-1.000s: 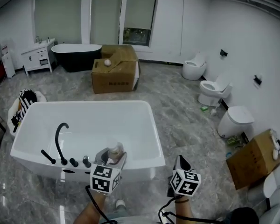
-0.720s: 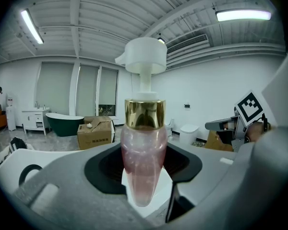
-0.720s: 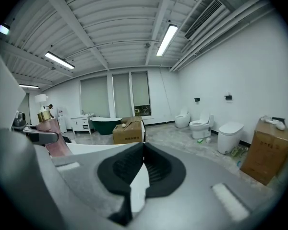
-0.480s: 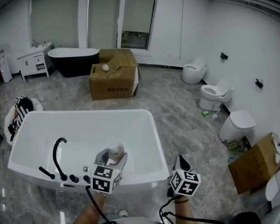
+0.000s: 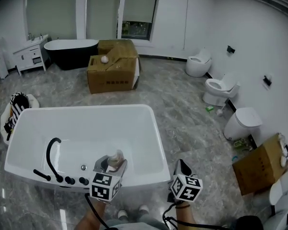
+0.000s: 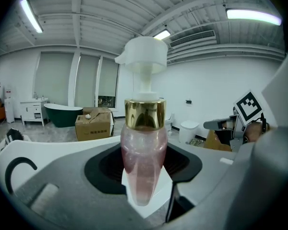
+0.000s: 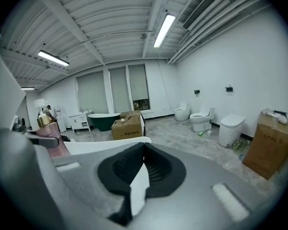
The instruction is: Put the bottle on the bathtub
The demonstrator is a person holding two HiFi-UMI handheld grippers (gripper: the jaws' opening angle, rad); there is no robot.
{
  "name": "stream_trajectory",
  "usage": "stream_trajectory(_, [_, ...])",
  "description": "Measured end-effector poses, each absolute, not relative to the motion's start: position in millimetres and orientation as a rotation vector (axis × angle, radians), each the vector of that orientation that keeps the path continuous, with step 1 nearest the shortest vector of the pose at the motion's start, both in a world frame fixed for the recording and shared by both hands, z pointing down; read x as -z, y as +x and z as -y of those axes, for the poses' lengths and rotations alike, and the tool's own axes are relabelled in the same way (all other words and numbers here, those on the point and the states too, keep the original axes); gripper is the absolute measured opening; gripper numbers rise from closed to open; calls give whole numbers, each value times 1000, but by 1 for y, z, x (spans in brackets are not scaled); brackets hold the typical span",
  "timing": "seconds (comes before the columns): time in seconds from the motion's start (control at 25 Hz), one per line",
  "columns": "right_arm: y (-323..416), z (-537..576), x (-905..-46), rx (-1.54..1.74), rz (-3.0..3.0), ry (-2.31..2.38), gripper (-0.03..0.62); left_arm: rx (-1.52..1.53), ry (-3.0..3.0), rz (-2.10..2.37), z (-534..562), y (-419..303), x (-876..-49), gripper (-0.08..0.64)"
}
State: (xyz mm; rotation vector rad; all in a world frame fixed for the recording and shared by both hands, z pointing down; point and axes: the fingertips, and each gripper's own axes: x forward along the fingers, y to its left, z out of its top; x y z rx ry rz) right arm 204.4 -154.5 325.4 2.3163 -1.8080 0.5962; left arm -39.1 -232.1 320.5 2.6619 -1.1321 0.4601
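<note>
A pink pump bottle (image 6: 143,157) with a gold collar and white pump head stands upright between the jaws of my left gripper (image 6: 145,186), which is shut on it. In the head view the bottle (image 5: 115,158) and left gripper (image 5: 111,167) hang over the near rim of the white bathtub (image 5: 153,128), right of its black tap (image 5: 50,152). My right gripper (image 5: 182,169) sits to the right of the tub's near corner, over the floor. Its jaws are shut with nothing between them (image 7: 139,176). The tub's rim (image 7: 108,143) shows beyond them.
A cardboard box (image 5: 113,73) and a dark bathtub (image 5: 69,51) stand at the back. Toilets (image 5: 220,90) line the right wall, with another box (image 5: 261,164) at the right. A striped bag (image 5: 14,107) lies left of the white tub.
The view has shifted forward over the tub: the bathtub now sits lower and closer under both grippers. The left gripper still holds the bottle; the right stays shut.
</note>
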Motion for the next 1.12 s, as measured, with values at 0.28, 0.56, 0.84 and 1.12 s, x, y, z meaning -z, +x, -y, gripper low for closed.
stream_trajectory(0.28, [225,162,-328,-523,1810,2295,3,-486,2637,1142,232,-16,-336,227])
stream_trajectory(0.56, [240,158,-365,-587,1758,2275,3,-538,2580,1110,219,-3,-372,227])
stream_trajectory(0.84, [252,160,-410,-677,1730,2219,3,-615,2538,1076,209,12,-411,227])
stream_trajectory(1.12, [254,168,-453,-724,1714,2152,2,-686,2495,1048,206,15,-459,227])
